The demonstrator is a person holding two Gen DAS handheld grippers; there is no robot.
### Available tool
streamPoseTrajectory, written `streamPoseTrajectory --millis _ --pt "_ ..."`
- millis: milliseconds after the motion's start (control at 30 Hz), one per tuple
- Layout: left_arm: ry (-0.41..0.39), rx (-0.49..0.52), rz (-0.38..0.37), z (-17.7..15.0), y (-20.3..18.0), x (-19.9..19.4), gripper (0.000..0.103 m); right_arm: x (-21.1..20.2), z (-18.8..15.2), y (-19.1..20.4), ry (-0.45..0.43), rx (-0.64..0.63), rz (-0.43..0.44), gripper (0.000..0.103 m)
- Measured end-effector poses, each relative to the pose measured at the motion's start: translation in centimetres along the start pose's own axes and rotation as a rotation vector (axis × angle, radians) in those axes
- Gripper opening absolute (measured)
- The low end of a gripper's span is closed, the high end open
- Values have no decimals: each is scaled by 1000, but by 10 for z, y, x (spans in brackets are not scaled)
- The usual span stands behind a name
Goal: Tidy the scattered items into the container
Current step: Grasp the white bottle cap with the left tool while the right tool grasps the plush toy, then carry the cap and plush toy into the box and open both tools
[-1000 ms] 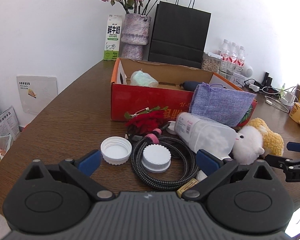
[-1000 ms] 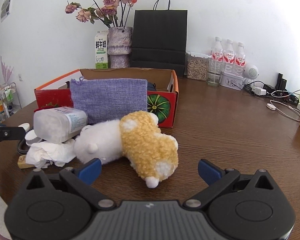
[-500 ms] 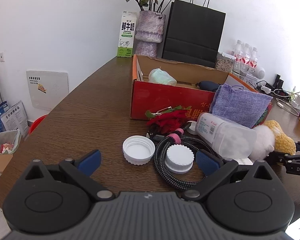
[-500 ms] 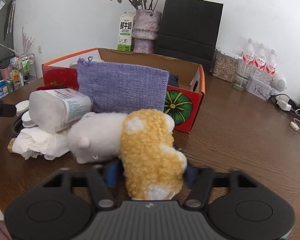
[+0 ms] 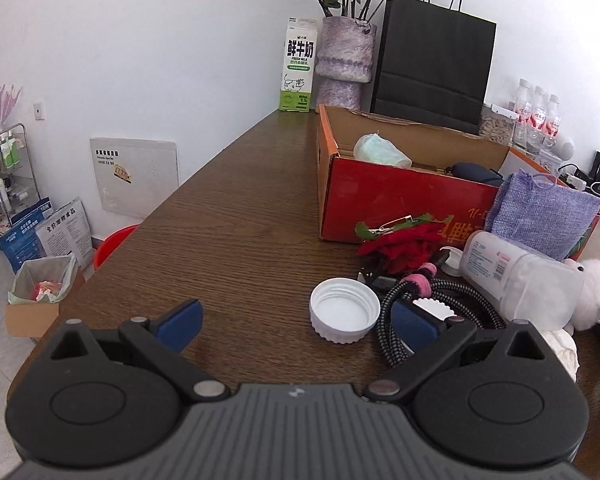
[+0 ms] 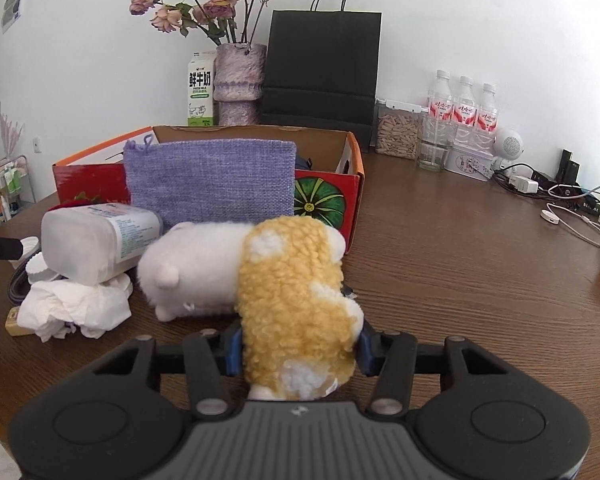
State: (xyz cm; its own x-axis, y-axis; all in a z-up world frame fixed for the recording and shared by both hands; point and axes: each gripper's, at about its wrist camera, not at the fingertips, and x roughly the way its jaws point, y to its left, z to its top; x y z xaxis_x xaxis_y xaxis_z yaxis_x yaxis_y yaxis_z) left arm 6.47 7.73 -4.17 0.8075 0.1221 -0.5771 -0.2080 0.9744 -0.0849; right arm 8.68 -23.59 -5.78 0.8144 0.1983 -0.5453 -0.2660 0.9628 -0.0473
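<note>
In front of the cardboard box (image 6: 350, 168) lies the plush toy (image 6: 260, 264); a fabric pouch (image 6: 210, 180) leans on the box, a bottle (image 6: 100, 236) left, paper bag (image 6: 324, 76) behind.

Right gripper (image 6: 298, 350) newly clamped on plush toy (image 6: 292, 288)

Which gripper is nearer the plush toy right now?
Right. The right gripper is shut on the plush toy; the left gripper hangs open by the white cap, apart from it.

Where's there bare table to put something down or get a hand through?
Bare wood left of the red box and white cap, out to the table edge; also right of the box toward the cables. Crowded in front of the box: bottle, plush toy, tissue.
</note>
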Motion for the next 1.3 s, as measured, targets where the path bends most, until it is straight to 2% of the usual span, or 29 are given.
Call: streamPoseTrajectory --millis 167,233,300,400,500,567,600,967,1300 --pt "-12 18 0 3 -2 3 100 1 -2 1 -8 4 -3 51" --pt "-11 27 -1 4 -3 5 88 0 -2 2 -10 3 -4 51" --pt "-8 24 -18 4 -3 8 82 0 -2 2 -13 7 -3 51" --pt "8 15 -20 3 -1 11 66 0 -2 1 -14 9 0 51" --pt "2 15 -21 2 1 11 63 0 -3 2 -14 9 1 51" --pt "-3 19 -17 2 1 11 52 -1 -3 2 -14 9 1 51" --pt "-5 24 -13 2 2 10 41 0 -3 2 -14 9 2 51" --pt "-25 -1 -7 1 7 3 40 -8 -2 2 -40 15 7 50" --pt "-109 2 -44 22 -3 -17 40 -29 14 -7 -127 33 1 50"
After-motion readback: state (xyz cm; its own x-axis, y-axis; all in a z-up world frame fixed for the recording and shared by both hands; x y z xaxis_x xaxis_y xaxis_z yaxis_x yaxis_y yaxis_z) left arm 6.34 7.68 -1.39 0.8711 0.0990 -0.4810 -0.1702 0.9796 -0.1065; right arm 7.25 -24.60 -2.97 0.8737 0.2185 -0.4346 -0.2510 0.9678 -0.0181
